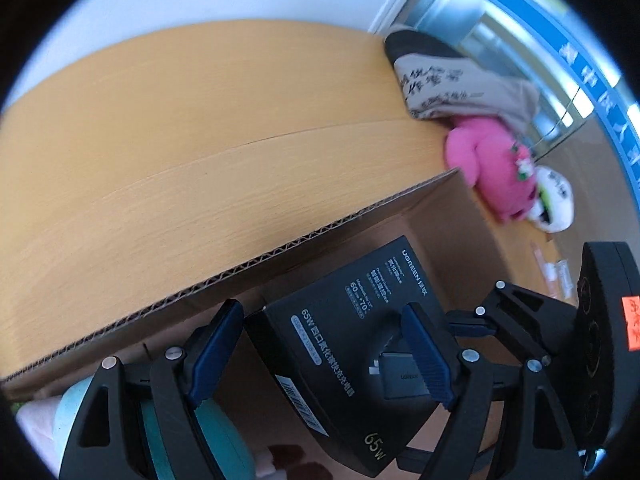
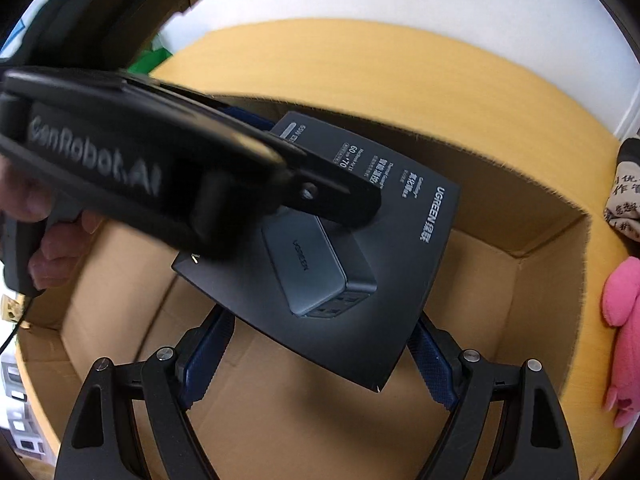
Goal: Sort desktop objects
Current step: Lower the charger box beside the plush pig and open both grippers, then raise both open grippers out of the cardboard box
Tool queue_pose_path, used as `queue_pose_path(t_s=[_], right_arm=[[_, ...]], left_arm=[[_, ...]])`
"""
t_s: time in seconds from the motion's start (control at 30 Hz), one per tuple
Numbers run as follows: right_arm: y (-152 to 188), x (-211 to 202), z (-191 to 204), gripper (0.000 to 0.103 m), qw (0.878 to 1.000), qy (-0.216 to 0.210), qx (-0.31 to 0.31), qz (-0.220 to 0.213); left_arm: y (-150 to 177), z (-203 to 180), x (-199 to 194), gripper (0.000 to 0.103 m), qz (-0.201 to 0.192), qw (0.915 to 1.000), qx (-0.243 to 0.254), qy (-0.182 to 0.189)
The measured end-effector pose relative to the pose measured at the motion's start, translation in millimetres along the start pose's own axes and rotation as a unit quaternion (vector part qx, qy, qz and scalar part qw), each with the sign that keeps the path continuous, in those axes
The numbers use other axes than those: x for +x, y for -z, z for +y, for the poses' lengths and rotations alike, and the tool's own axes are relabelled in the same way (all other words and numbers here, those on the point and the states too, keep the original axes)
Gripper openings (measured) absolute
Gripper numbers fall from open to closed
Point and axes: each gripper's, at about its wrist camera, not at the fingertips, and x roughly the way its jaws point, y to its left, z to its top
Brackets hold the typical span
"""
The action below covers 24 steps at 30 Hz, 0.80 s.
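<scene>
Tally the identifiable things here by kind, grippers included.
Grippers: 2 (left gripper, right gripper)
Product boxes: 1 (black UGREEN charger box)
Cartons: 1 (cardboard box)
Plush toys: 2 (pink plush toy, white plush toy)
Cloth items: 1 (printed cloth bag)
Total: 7

1. You see a black charger box (image 2: 384,240) with white lettering and a grey charger pictured on it.
2. Your left gripper (image 1: 324,356) and right gripper (image 2: 320,364) are black with dark blue ribbed pads (image 1: 426,354).
3. The cardboard carton (image 2: 520,216) is plain brown.
4. The table (image 1: 200,120) is honey-yellow with wood grain.
5. A plush toy (image 1: 492,168) is bright pink.
6. A beige cloth (image 1: 452,88) carries black characters.
7. An orange sticker (image 1: 636,322) marks black gear.
</scene>
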Motion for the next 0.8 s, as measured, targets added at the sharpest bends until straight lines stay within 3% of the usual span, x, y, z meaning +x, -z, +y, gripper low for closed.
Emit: queue_pose_path(t_s=[0.13,0.27,0.5,0.67,0.8], right_arm=[[1,15,-7,0.088,1.000,0.012,0.022,0.012],[-3,4,-16,0.096,0.998,0.045,0.039,0.007],[13,-73,-19,0.099,0.995,0.032,0.088,-0.030],[22,-135,28,0.102,0.993,0.024,0.095,-0.060],[49,-199,63,0.103,0.993,0.019,0.077,-0.088]], left_arm=[[-3,-5,12,0.082,0.018,0.9990,0.005,-0.042],[3,-8,-6,0.082,0.000,0.9987,0.002,-0.050],[28,-20,-109,0.082,-0.087,0.9913,-0.038,-0.092],[64,-59,-187,0.083,-0.129,0.9804,-0.054,-0.139],[98,-99,-231,0.083,-0.138,0.9741,-0.060,-0.169]])
